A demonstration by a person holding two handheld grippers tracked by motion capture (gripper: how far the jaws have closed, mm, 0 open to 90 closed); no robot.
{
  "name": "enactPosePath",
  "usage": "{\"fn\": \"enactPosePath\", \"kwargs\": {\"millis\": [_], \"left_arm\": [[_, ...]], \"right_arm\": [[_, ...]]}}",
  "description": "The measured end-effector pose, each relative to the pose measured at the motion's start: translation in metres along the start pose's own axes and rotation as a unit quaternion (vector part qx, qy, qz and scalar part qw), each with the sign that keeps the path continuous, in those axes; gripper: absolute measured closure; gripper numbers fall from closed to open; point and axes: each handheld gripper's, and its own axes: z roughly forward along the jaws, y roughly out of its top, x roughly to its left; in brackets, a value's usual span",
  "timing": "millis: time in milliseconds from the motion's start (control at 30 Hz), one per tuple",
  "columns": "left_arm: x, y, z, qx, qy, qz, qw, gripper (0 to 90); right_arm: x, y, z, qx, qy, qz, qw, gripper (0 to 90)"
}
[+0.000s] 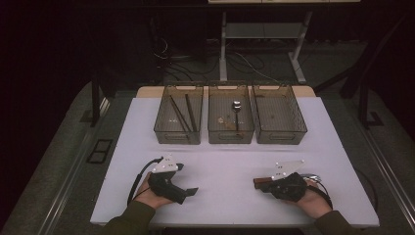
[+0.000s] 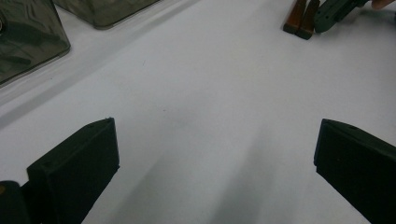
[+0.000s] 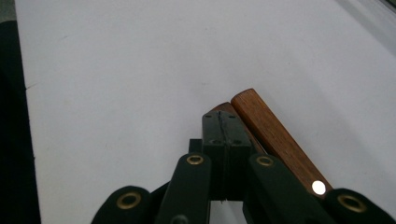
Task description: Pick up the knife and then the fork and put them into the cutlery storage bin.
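The white table (image 1: 220, 161) carries three smoky see-through bins in a row along its far edge: the left bin (image 1: 177, 138) with a pair of dark chopsticks (image 1: 182, 113), the middle bin (image 1: 230, 138) with a spoon (image 1: 237, 110), and the right bin (image 1: 281, 138) with nothing large in it. Near the front edge towards the left corner, the left gripper (image 1: 187, 178) rests in the person's hand with its jaws spread wide and only bare table between them, as the left gripper view (image 2: 210, 163) confirms. Towards the front right corner lies the right gripper (image 1: 257, 182), jaws pressed together pad to pad (image 3: 220, 121). The wooden handles (image 3: 275, 135) – two brown pieces side by side, one with a bright rivet – run along the outer side of one jaw, touching it. Nothing shows in the seam between the pads (whether the wood is pinched lower down I cannot tell). Their long axis follows the jaws and points level across the table towards its middle, the blunt ends (image 2: 301, 18) reaching just past the fingertips. The right hand is plainly the nearer one, and the right bin stands straight beyond it – so I judge the coming move is a carry towards the far edge, with the handles turned to lie along that bin's length.
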Motion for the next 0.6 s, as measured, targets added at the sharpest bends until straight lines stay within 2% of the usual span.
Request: {"fn": "enactPosePath", "kwargs": {"millis": [333, 500, 600], "left_arm": [[0.000, 0.000, 0.001, -0.005, -0.005, -0.001, 1.0000, 0.0], [0.000, -0.001, 0.001, -0.005, -0.008, 0.012, 0.9999, 0.0], [0.000, -0.001, 0.000, -0.006, -0.010, 0.012, 0.9999, 0.0]], "right_arm": [[-0.008, 0.006, 0.006, -0.003, -0.014, 0.005, 0.9999, 90.0], [-0.012, 0.009, 0.009, -0.004, -0.022, 0.008, 0.9997, 90.0], [-0.016, 0.011, 0.010, -0.006, -0.027, 0.009, 0.9996, 90.0]]}}
